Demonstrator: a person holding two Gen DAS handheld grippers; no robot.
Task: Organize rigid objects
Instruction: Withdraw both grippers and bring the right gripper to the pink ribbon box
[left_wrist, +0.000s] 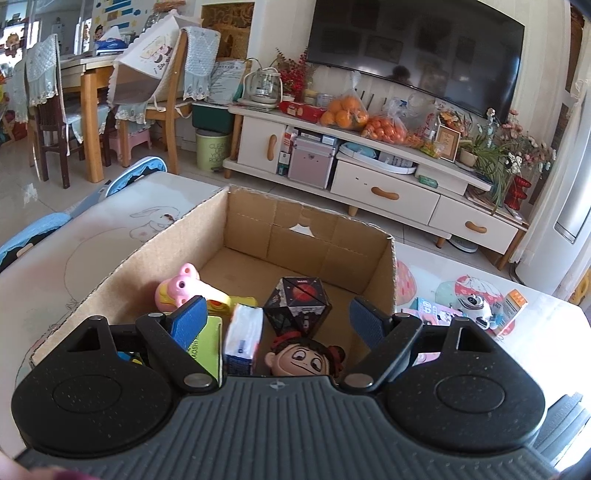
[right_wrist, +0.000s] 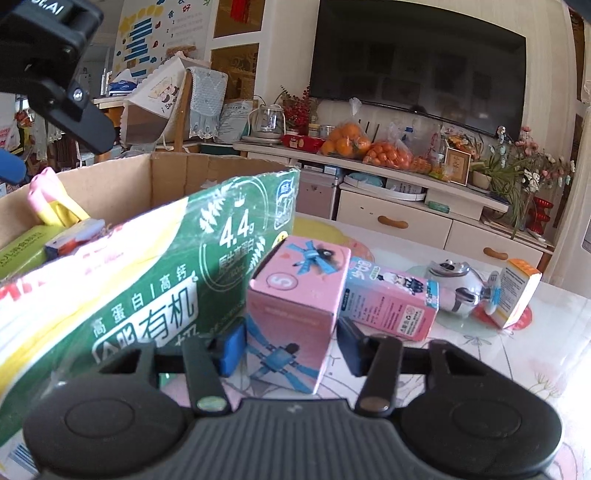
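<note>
- Living-room setting: TV stand (left_wrist: 388, 173) far behind, a printed surface (right_wrist: 517, 354) carrying our loose items.
- Cardboard box (left_wrist: 384, 269): already holds a pink toy (left_wrist: 181, 291), a dark cube (left_wrist: 299, 302) and a doll head (left_wrist: 303, 360).
- Left gripper (left_wrist: 279, 317): over the box, jaws wide, holding nothing.
- Right gripper (right_wrist: 290, 347): jaws flank the pink box (right_wrist: 295, 291), contact uncertain.
- Step, we judge: picking; next we close, lift and carry left into the box.
- Waiting to the right: blue-pink carton (right_wrist: 388, 299), silver toy (right_wrist: 458, 284).
</note>
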